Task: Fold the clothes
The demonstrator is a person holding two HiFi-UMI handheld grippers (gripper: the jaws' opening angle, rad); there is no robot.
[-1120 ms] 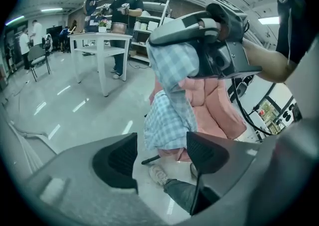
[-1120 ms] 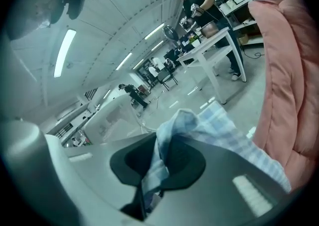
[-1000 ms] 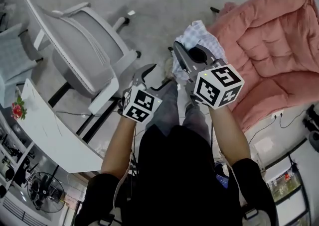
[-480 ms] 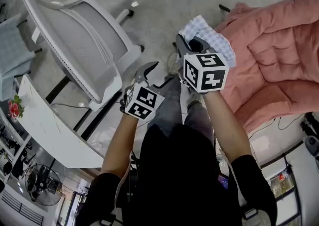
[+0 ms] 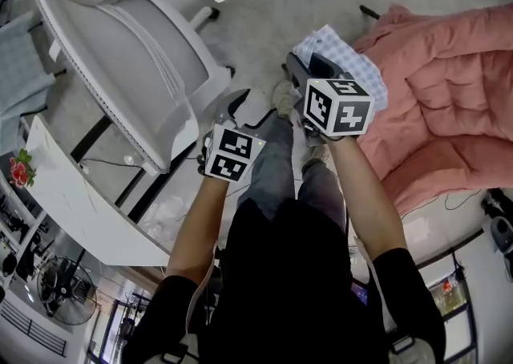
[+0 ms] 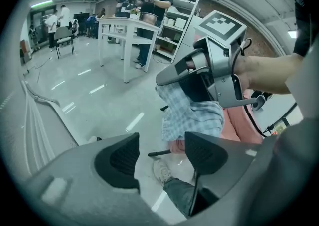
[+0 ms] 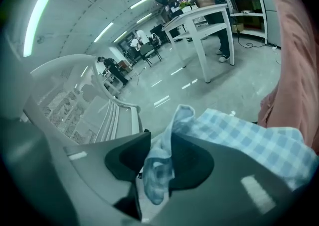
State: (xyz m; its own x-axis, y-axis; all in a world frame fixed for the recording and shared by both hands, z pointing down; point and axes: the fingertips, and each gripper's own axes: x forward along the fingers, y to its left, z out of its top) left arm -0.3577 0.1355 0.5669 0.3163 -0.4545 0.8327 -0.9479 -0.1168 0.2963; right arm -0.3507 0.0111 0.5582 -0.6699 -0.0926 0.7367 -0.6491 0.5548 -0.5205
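The checked cloth [image 7: 239,138] lies at the edge of the pink cushion [image 5: 449,74], one fold loose between the just-opening jaws of the right gripper [image 7: 157,165], while the left gripper [image 6: 159,158] hangs released and empty.
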